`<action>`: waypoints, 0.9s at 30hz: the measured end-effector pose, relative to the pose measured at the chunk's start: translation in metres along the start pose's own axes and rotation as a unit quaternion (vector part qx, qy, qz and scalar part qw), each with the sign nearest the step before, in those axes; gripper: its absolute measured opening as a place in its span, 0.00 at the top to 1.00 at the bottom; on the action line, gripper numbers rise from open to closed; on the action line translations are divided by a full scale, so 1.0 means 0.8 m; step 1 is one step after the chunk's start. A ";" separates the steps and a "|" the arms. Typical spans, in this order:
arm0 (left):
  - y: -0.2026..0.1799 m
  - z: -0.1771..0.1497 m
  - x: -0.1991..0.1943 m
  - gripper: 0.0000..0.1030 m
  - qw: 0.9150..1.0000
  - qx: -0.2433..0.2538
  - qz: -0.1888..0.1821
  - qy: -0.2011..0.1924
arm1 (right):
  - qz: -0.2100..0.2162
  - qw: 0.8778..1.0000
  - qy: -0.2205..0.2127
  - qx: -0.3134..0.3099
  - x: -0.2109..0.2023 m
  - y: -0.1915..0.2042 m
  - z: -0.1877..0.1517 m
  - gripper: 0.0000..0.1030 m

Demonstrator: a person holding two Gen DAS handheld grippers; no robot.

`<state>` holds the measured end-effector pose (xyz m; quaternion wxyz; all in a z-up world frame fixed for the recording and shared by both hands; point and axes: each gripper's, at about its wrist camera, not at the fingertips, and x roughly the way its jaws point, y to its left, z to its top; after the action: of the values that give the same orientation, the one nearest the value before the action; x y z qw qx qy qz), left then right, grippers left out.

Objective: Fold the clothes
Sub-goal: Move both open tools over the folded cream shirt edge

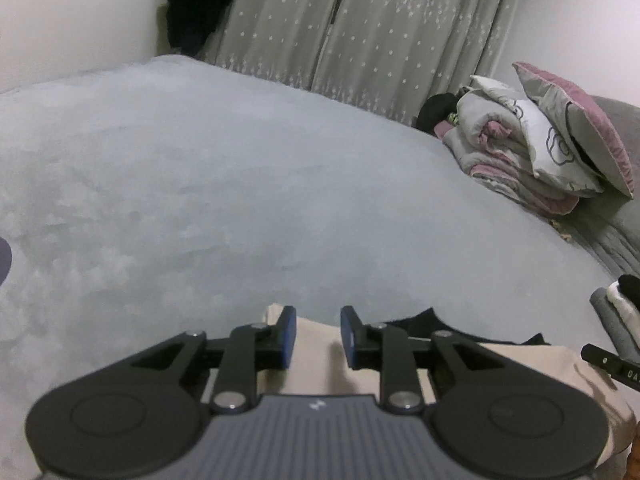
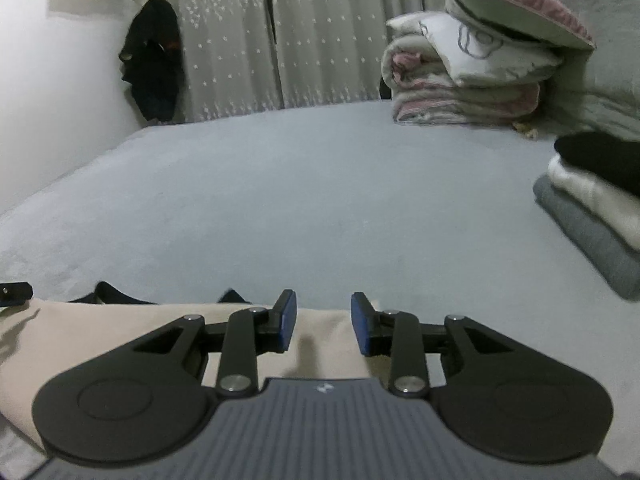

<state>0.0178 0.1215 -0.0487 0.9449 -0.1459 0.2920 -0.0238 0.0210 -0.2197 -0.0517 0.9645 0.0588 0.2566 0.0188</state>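
Note:
A beige garment (image 1: pixel 316 364) with black trim lies flat on the grey bed at the near edge; it also shows in the right wrist view (image 2: pixel 100 336). My left gripper (image 1: pixel 318 336) is open, with the blue pads over the garment's left end and nothing between them. My right gripper (image 2: pixel 324 322) is open over the garment's right end, also empty. The tip of the right gripper (image 1: pixel 608 360) shows at the right edge of the left wrist view. The garment's near part is hidden under both grippers.
A stack of folded clothes (image 2: pixel 596 208), black on white on grey, sits on the bed at the right. Folded quilts and a pillow (image 2: pixel 472 68) are piled at the far right. Grey curtains (image 2: pixel 280 32) and hanging black clothing (image 2: pixel 154 64) stand behind the bed (image 2: pixel 300 184).

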 end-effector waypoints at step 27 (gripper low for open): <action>0.020 0.012 -0.021 0.38 0.995 -0.091 -0.030 0.005 | -0.012 0.997 -0.017 0.079 -0.029 -0.026 0.011 0.47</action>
<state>0.0090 0.1418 -0.0367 0.9250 -0.2401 0.2932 -0.0265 0.0057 -0.2426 -0.0352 0.9612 0.1319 0.2420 -0.0140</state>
